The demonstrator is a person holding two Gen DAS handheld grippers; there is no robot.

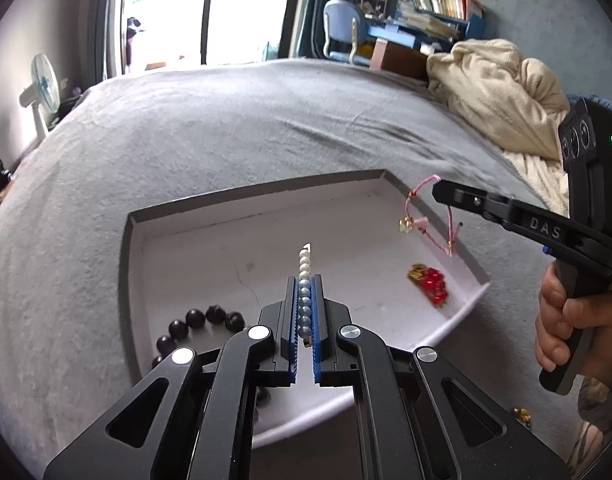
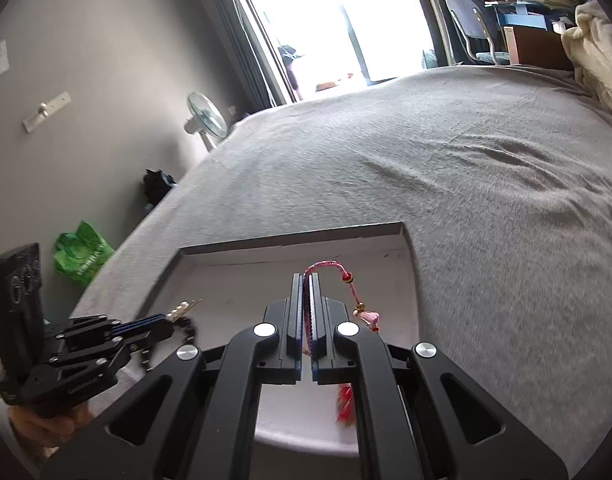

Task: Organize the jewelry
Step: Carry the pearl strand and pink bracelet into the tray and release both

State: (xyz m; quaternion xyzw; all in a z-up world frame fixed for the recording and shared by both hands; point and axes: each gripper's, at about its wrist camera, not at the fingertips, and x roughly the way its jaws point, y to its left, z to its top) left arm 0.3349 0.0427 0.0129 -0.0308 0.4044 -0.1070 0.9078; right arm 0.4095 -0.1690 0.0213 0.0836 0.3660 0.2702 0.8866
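A wide bed covered in grey fleece bedding (image 1: 225, 128) fills both views, with a crumpled cream blanket (image 1: 502, 84) at its far right and a white standing fan (image 2: 205, 118) by the wall. On the bedding lies a shallow white rectangular tray with grey rim (image 1: 257, 196). The left gripper (image 1: 305, 280) is held level over the tray, clamped on a strand of white pearl beads (image 1: 304, 264) that pokes beyond its tips. The right gripper (image 2: 307, 280), reaching in from the right, pinches a pink braided cord bracelet with small charms (image 2: 326, 266), which dangles above the tray. A black bead bracelet (image 1: 201, 318) and a red bead cluster (image 1: 434, 284) rest on the tray floor.
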